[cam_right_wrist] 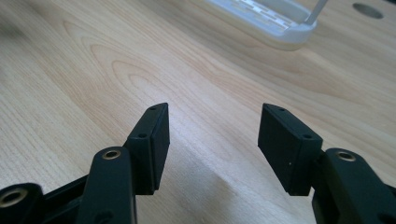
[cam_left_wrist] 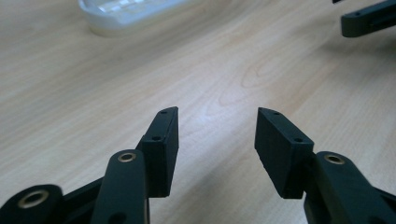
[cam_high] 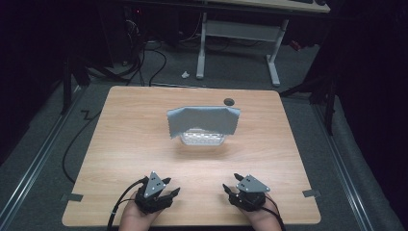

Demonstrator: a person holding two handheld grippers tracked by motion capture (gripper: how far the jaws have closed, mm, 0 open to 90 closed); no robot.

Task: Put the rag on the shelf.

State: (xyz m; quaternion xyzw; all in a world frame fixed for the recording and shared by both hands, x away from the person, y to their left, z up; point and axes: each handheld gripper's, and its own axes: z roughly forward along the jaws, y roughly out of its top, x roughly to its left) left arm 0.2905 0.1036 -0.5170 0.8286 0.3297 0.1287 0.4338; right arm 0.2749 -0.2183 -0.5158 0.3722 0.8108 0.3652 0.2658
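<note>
A grey cloth [cam_high: 202,119] hangs over a white rack whose base [cam_high: 202,138] stands at the middle of the wooden table [cam_high: 125,144]. My left gripper [cam_high: 172,186] rests low near the table's front edge, left of centre, held in a hand. Its jaws are open with only bare wood between them [cam_left_wrist: 218,114]. My right gripper [cam_high: 231,181] sits at the front edge right of centre, jaws likewise open and empty [cam_right_wrist: 212,109]. Both point toward the rack, whose white base [cam_left_wrist: 126,14] [cam_right_wrist: 271,21] lies well ahead of them.
A round grommet hole [cam_high: 229,101] sits in the table behind the cloth. Beyond the table stand a white desk frame [cam_high: 273,57] and cables [cam_high: 159,67] on the grey floor. The right gripper's jaw [cam_left_wrist: 369,21] crosses the top right of the left gripper view.
</note>
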